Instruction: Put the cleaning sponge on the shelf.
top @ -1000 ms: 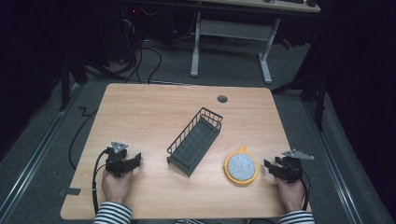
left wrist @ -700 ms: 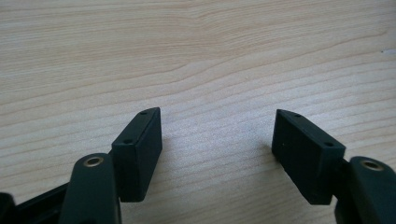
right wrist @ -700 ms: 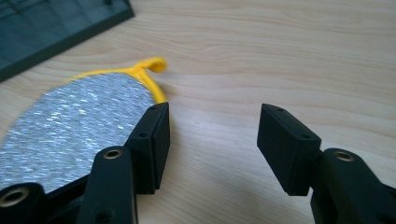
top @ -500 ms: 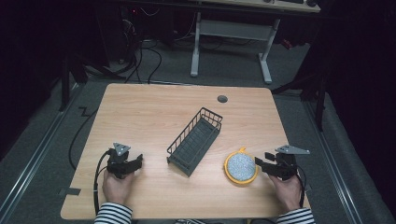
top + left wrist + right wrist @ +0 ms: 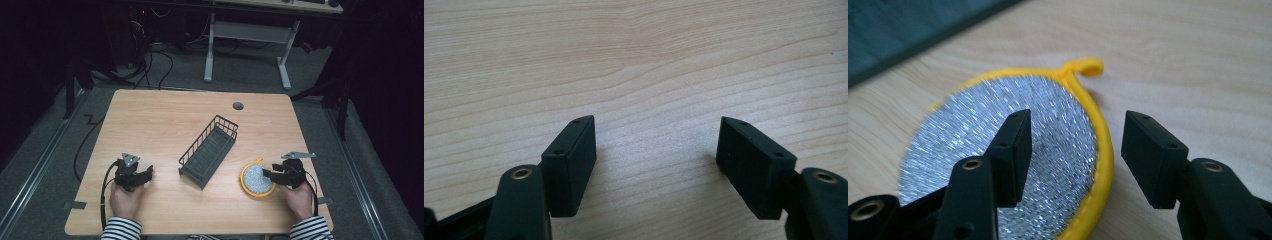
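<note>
A round silver mesh pad (image 5: 257, 179) with a yellow rim and loop lies flat on the table, right of a black wire basket (image 5: 210, 150). My right gripper (image 5: 266, 175) hovers at the pad's right edge, open. In the right gripper view the right gripper (image 5: 1075, 130) straddles the pad's (image 5: 973, 130) yellow rim without pressing on it. One jaw is over the mesh and the other over bare wood. Its jaws have just narrowed slightly. My left gripper (image 5: 149, 174) rests at the front left, open. The left gripper's (image 5: 656, 135) jaws have just been opening, with only wood between them.
The wooden table (image 5: 165, 115) has a dark cable hole (image 5: 238, 106) near its far edge. The basket sits slanted in the middle, between the two hands. A cable trails from each gripper toward the front edge. A desk frame stands on the dark floor beyond.
My right gripper has moved left and slightly up, from beside the pad to over its right edge. The left hand has stayed in place.
</note>
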The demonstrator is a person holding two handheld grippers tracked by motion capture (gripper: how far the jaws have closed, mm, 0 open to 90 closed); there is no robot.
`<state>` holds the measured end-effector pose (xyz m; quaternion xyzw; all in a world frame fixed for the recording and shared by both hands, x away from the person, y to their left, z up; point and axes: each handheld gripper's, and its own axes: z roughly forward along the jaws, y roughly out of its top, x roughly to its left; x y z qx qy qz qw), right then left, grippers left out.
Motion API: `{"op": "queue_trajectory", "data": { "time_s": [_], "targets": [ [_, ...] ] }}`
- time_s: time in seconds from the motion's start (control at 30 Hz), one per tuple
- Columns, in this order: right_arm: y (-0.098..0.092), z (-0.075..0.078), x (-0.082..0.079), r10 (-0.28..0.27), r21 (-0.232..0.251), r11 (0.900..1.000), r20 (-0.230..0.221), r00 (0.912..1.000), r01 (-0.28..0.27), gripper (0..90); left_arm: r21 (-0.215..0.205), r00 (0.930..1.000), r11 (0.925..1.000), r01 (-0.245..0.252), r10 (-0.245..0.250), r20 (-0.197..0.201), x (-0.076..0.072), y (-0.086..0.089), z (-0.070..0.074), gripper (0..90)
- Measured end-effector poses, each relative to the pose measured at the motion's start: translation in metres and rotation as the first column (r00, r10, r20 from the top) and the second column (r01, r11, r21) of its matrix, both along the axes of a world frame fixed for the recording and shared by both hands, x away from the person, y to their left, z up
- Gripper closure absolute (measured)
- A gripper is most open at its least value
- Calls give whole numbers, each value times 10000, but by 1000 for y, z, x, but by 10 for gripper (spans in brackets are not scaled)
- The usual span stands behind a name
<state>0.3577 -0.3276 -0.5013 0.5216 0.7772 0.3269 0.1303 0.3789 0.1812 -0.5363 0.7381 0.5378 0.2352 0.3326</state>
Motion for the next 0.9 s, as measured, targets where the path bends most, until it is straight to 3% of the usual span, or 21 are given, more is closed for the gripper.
{"op": "queue_trajectory", "data": {
  "time_s": [0.1,0.17,0.33,0.5,0.73,0.9],
  "targets": [
    [-4,-7,3,23,461,9989,-282,9996,-10,477,-8,10000,10000,1,-1,0,0,0,0,328],
    [-6,-8,5,239,770,9968,-414,9989,-206,545,-6,10000,10000,1,-1,-2,0,0,0,328],
    [-6,-8,6,513,743,9961,-595,9969,-468,666,-11,10000,10000,2,-2,-1,0,0,0,328],
    [-6,-6,6,792,650,9950,-442,9959,-762,790,-12,10000,10000,2,-2,0,0,0,0,328],
    [-6,0,6,996,801,9921,-405,9942,-961,818,-20,10000,10000,3,-3,-2,0,0,0,327],
    [-6,15,8,1129,1061,9879,91,9936,-1133,822,-21,10000,10000,5,-5,0,0,0,0,327]
  ]
}}
